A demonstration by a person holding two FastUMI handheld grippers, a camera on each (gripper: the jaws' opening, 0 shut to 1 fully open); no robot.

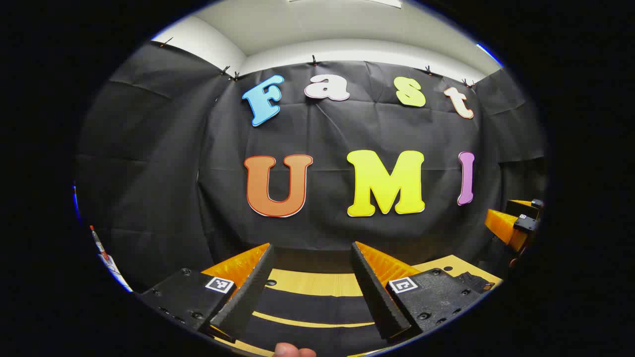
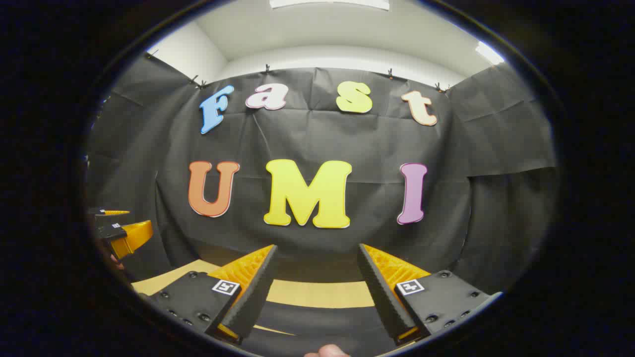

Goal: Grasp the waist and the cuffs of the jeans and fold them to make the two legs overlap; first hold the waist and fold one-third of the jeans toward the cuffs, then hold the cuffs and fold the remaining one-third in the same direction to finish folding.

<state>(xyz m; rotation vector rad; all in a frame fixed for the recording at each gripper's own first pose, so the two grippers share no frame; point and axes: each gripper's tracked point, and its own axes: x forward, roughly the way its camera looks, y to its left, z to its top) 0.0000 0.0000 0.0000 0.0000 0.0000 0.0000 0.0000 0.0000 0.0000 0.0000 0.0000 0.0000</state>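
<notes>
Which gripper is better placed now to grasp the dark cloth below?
Neither clearly: left gripper and right gripper both hang open, side by side, aimed at the wall above the dark cloth.

the wall [image 1: 163, 163] is matt black cloth, creased and wrinkled. the table [image 2: 322, 292] looks like smooth pale wood with a soft sheen. dark matt cloth [image 1: 307, 307] lies on it. fingers [image 1: 248, 292] have ribbed, rough-looking faces.

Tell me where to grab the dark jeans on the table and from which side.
The dark jeans lie flat on the table below the open left gripper and right gripper; I cannot tell waist from cuffs. Probably come straight down and pinch the waist edge, since flat cloth offers only its edges.
</notes>
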